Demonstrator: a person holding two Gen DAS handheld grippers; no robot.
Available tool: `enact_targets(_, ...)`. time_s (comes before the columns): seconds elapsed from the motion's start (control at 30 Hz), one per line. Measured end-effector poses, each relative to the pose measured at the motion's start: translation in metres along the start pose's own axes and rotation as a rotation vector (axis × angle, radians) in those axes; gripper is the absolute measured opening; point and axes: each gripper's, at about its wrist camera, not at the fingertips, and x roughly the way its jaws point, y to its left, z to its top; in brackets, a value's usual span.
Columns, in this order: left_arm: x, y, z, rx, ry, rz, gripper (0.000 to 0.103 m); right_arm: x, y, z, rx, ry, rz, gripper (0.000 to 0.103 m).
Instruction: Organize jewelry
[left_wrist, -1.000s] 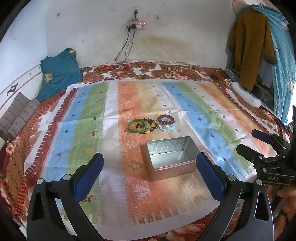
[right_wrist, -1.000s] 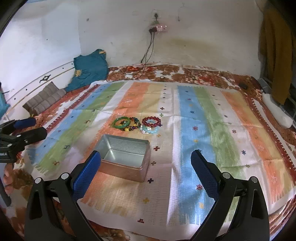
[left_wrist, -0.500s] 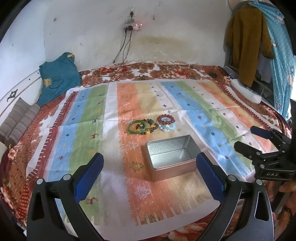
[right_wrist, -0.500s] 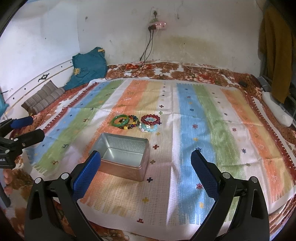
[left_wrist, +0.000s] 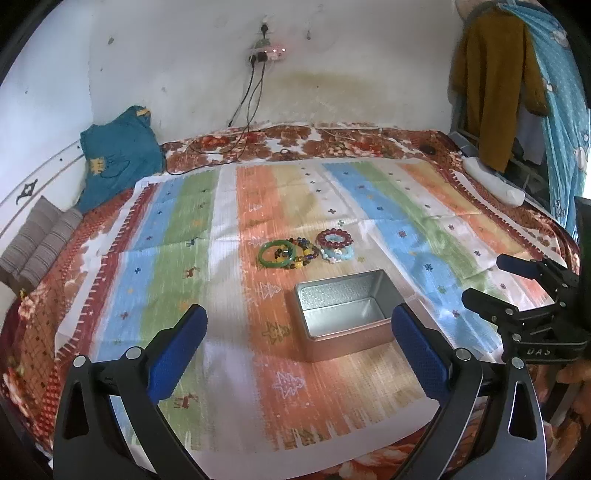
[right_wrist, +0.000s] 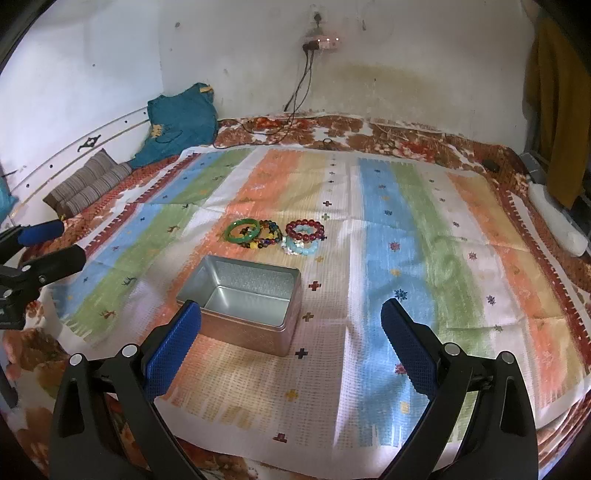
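An open, empty metal tin (left_wrist: 341, 313) (right_wrist: 245, 302) sits on the striped cloth on the bed. Just beyond it lie a green bangle (left_wrist: 277, 254) (right_wrist: 242, 230), a dark multicolour bead bracelet (left_wrist: 304, 253) (right_wrist: 269, 236), a red bead bracelet (left_wrist: 335, 238) (right_wrist: 306, 229) and a pale blue bead bracelet (left_wrist: 338, 254) (right_wrist: 300, 247). My left gripper (left_wrist: 297, 330) is open and empty, hovering near the tin's front. My right gripper (right_wrist: 291, 325) is open and empty, also in front of the tin; it shows at the right of the left wrist view (left_wrist: 491, 284).
The striped cloth (left_wrist: 406, 229) covers a floral bedspread (left_wrist: 332, 140). A teal garment (left_wrist: 118, 155) and striped cushion (left_wrist: 40, 236) lie at the left. A white bundle (left_wrist: 495, 181) lies at the right edge. Clothes (left_wrist: 491, 81) hang at the right. Cables run from a wall socket (left_wrist: 266, 55).
Both views have shifted slightly, and the tin and bracelets sit a little lower in frame. Both grippers stay open and empty; nothing on the bed has moved.
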Motion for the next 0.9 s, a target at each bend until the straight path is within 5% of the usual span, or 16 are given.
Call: enact_targets(0.9,0.046,0.018,0.018,-0.038,0.089,0.056,0.097,0.025,-0.013,0.028,0.002,0.044,-0.026,0.099)
